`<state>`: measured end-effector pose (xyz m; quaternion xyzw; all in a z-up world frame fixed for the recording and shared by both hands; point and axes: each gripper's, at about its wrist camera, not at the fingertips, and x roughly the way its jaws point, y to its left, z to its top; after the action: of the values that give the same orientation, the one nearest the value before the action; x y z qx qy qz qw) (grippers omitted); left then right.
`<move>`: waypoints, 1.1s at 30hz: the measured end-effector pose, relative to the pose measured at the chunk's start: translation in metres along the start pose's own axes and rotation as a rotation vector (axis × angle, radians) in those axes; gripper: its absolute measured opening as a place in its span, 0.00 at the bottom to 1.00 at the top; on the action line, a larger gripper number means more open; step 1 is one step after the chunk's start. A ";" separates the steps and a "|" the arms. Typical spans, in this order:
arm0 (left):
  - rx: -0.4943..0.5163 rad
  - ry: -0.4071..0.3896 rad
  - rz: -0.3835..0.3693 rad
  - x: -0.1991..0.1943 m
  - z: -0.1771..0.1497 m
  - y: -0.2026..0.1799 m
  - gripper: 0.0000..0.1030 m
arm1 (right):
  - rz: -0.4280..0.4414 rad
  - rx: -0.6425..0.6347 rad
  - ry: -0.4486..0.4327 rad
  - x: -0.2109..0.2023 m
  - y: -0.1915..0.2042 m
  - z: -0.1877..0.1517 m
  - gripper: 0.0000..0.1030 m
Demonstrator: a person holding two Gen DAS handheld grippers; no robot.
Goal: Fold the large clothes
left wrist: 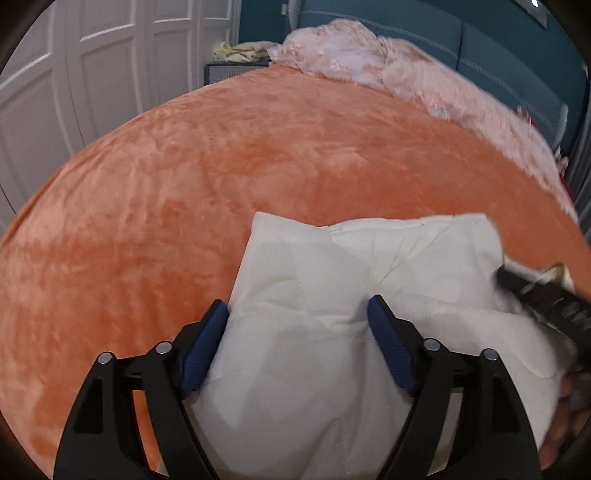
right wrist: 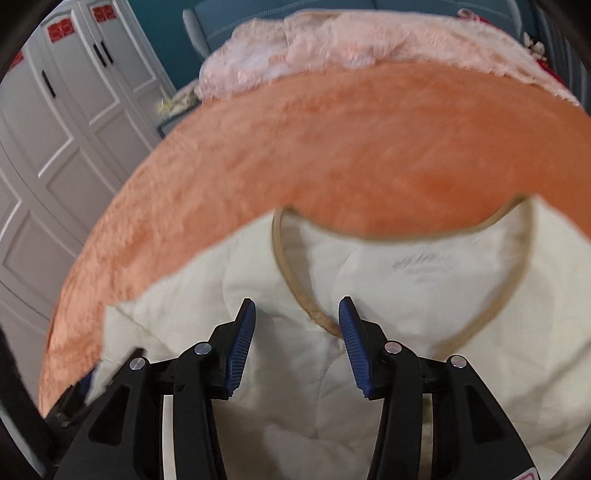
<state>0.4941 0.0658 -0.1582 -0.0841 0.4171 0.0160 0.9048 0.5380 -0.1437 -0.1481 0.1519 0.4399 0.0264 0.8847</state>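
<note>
A cream quilted garment [left wrist: 332, 295] lies on the near part of an orange plush bed cover [left wrist: 184, 184]. In the right wrist view the garment [right wrist: 388, 280] shows a tan-trimmed neckline [right wrist: 310, 306]. My left gripper [left wrist: 298, 308] is open, its blue fingers either side of a raised fold of the garment, with no clear grip. My right gripper [right wrist: 297, 308] is open just above the garment beside the neckline trim, holding nothing. The right gripper also shows in the left wrist view [left wrist: 539, 295], at the garment's right edge.
A crumpled pink blanket [left wrist: 388, 62] lies along the bed's far edge against a teal headboard [left wrist: 480, 33]. White wardrobe doors [left wrist: 92, 74] stand to the left. A small bedside unit [left wrist: 229, 70] holds light cloths.
</note>
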 end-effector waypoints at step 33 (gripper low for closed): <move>0.129 -0.032 -0.042 -0.067 0.017 -0.085 0.79 | -0.205 0.218 -0.176 -0.111 -0.153 -0.010 0.14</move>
<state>0.4716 -0.0126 -0.0854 -0.0343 0.4009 -0.0286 0.9150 0.4486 -0.3073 -0.1128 0.2031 0.3743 -0.1253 0.8961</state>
